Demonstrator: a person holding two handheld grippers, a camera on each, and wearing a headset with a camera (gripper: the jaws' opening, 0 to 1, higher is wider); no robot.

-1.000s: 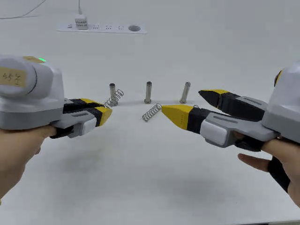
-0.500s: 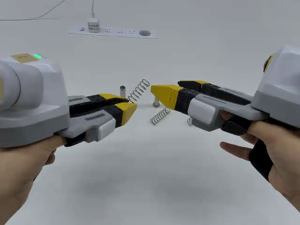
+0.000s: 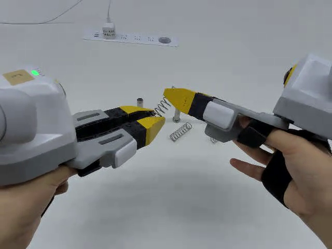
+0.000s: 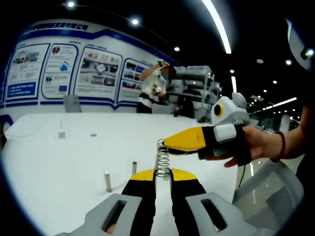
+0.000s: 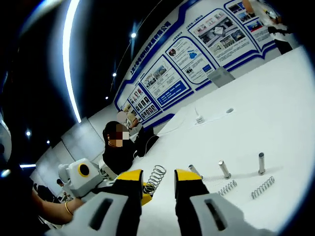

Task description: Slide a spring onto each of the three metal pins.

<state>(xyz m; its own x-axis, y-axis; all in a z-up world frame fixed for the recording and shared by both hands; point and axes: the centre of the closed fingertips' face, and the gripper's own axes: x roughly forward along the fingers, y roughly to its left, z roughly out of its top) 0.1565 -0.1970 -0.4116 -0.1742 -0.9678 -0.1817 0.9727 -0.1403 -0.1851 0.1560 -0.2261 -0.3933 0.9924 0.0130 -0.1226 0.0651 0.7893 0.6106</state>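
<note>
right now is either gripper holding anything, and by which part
The left gripper pinches a spring by one end between its fingers; the right gripper is open near the other end.

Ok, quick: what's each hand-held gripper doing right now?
Left hand-held gripper: shut on a small coiled metal spring.
Right hand-held gripper: open, jaws apart at that spring's other end, not gripping it.

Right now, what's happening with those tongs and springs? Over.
Left tongs gripping spring. Right tongs open at its free end. Pins bare; two springs on table.
</note>
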